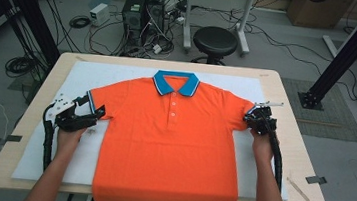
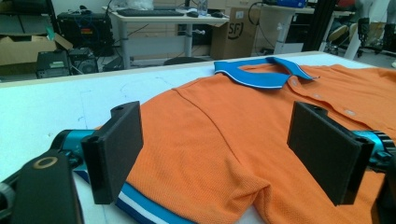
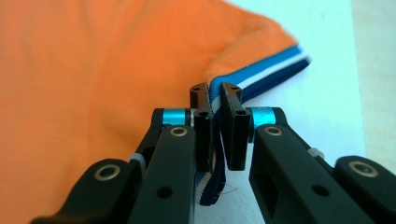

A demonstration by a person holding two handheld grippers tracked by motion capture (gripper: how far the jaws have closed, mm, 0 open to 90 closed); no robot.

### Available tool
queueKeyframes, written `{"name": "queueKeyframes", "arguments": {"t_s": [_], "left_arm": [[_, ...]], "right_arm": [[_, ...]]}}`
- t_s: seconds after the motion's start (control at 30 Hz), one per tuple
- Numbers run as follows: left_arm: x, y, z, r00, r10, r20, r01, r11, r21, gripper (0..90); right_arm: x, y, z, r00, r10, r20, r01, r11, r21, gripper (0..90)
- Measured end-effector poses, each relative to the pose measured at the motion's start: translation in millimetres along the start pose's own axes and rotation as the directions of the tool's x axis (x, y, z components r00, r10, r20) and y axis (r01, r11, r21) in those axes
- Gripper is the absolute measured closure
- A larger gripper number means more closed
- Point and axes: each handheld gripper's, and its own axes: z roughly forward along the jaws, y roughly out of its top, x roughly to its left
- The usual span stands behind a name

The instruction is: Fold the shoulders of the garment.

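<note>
An orange polo shirt (image 1: 170, 140) with a blue collar (image 1: 176, 82) lies flat, front up, on the white mat (image 1: 94, 74); its hem hangs over the near table edge. My left gripper (image 1: 92, 113) sits at the shirt's left sleeve, open. In the left gripper view its two black pads (image 2: 119, 149) stand wide apart over the sleeve (image 2: 196, 154) and its blue-and-white cuff (image 2: 144, 210). My right gripper (image 1: 255, 113) is at the right sleeve. In the right gripper view it (image 3: 215, 93) is shut on the striped sleeve cuff (image 3: 261, 74), which is pinched between the jaws.
The mat covers a light wooden table (image 1: 297, 148). A black stool (image 1: 215, 41) stands behind the far edge, with a computer tower (image 1: 134, 13) and cables on the floor. Black frame posts (image 1: 353, 48) rise at both sides. A wooden stick (image 1: 298, 188) lies near the right front corner.
</note>
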Motion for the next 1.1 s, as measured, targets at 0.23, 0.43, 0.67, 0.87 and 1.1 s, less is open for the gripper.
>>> {"name": "queueKeyframes", "arguments": {"t_s": [0.23, 0.43, 0.67, 0.87, 1.1], "left_arm": [[-0.7, 0.1, 0.4, 1.0, 0.003, 0.0, -0.003, 1.0, 0.003, 18.4], [-0.4, 0.1, 0.0, 1.0, 0.005, 0.001, -0.005, 1.0, 0.003, 18.4], [-0.5, 0.0, 0.0, 1.0, 0.005, 0.004, -0.005, 1.0, 0.003, 18.4], [-0.5, 0.0, -0.1, 1.0, 0.005, 0.006, -0.005, 1.0, 0.003, 18.4], [-0.4, 0.1, -0.1, 1.0, 0.004, 0.008, -0.004, 1.0, 0.003, 18.4]], "right_arm": [[17.2, 14.7, -9.8, 0.998, -0.045, -0.045, 0.043, 0.998, -0.039, 85.0], [39.7, 23.7, -6.8, 0.9917, -0.091, -0.091, 0.088, 0.995, -0.044, 85.0], [66.6, 27.4, 3.4, 0.9803, -0.155, -0.123, 0.154, 0.988, -0.018, 84.1], [68.2, 32.7, 0.7, 0.985, -0.103, -0.138, 0.096, 0.994, -0.056, 56.9], [64.2, 37.9, 14.3, 0.9951, 0.0, -0.099, 0.002, 1.0, 0.024, 40.6]]}}
